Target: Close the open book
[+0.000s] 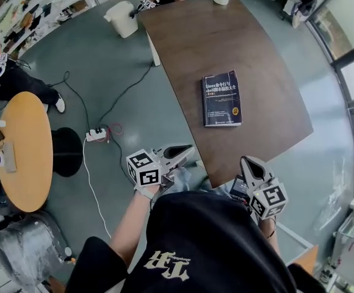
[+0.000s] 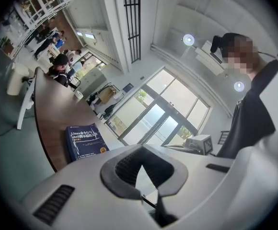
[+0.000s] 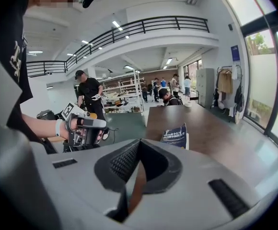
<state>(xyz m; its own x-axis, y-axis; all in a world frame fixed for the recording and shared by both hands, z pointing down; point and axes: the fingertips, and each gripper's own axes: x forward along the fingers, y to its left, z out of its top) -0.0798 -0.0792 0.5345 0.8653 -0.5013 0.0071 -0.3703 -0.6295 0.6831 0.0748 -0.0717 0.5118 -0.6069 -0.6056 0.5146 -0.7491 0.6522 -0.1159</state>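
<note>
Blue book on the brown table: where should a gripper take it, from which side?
Likely the spine edge of the book, from the left gripper side, fingers level, pinching across its thickness. It lies flat, closed, cover up, white pages to the right; a spine grip should keep it from fanning open.

**Left jaws together, closed book on the table beyond**

On my left feed the whole scene sits tilted. The left gripper (image 2: 142, 191) fills the lower half, its jaws pressed together. Past them, up and to the left, the blue book (image 2: 85, 140) lies closed, cover up, near the edge of the brown table (image 2: 50, 109). People (image 2: 60, 68) sit at the table's far end. A person in black (image 2: 249, 123) stands at right, before tall windows (image 2: 163, 114).
</note>
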